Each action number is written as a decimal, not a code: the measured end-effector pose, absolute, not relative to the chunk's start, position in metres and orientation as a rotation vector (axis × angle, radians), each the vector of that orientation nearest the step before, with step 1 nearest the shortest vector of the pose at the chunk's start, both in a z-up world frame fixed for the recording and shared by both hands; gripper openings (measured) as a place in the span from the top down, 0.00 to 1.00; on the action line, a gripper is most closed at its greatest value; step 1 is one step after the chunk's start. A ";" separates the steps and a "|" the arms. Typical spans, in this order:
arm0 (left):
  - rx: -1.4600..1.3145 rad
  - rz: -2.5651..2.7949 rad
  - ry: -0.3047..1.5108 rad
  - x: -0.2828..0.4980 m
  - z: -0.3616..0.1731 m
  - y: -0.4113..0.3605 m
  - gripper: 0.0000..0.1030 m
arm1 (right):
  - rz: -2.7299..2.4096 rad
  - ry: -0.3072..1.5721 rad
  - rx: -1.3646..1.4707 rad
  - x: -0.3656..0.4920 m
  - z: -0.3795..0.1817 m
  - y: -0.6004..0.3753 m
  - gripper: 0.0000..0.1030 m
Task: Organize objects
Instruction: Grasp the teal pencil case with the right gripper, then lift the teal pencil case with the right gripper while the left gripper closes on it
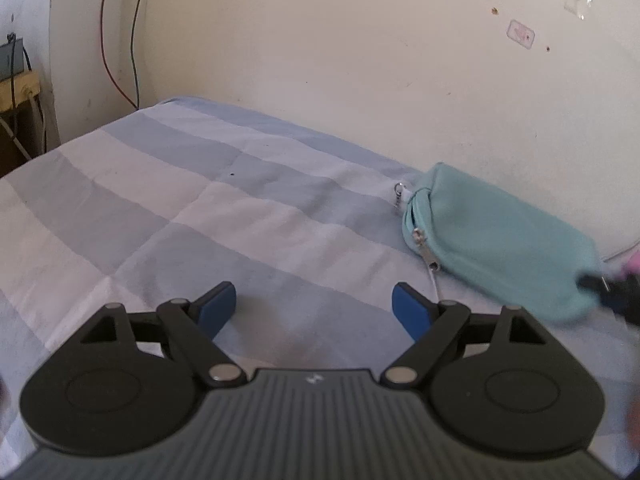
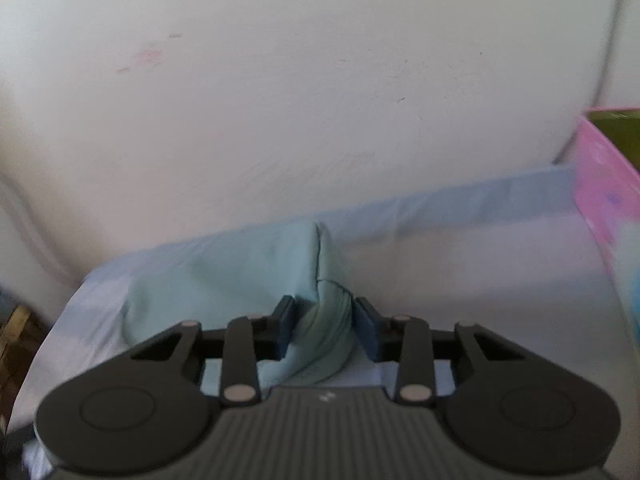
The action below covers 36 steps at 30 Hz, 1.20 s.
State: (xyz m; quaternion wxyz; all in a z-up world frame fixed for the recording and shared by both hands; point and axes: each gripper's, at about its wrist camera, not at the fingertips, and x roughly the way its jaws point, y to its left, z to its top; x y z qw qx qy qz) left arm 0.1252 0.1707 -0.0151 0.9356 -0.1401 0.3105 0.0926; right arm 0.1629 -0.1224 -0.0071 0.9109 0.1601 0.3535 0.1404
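Here, right hand-held gripper (image 2: 323, 326) pinching teal pouch (image 2: 240, 276), checked bedsheet (image 1: 168, 200) beneath

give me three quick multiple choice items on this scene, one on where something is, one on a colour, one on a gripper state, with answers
1. Where does the pouch lie?
A. on the checked sheet by the wall
B. on a wooden shelf
C. inside a box

2. What colour is the pouch?
A. red
B. teal
C. black

3. How does the right gripper stand?
A. wide open over bare sheet
B. out of view
C. shut on the pouch

Answers: 1 A, the left wrist view shows it on the sheet beside the wall. 2 B, its fabric is pale teal. 3 C, both blue pads pinch its bunched end.
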 end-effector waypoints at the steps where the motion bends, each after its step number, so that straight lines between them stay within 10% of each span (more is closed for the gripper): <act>1: -0.288 0.184 0.631 0.124 -0.014 0.170 0.16 | 0.305 0.724 0.343 0.141 -0.004 -0.127 0.71; 17: -0.141 -0.232 0.562 0.105 -0.011 0.110 0.16 | 0.184 0.726 0.510 -0.053 0.013 -0.247 0.72; 23: -0.111 -0.328 0.593 0.101 -0.008 0.088 0.16 | 0.024 0.642 0.513 -0.107 0.012 -0.296 0.53; 36: -0.081 -0.491 0.650 0.083 0.005 0.004 0.14 | 0.146 0.645 0.583 -0.104 -0.007 -0.300 0.47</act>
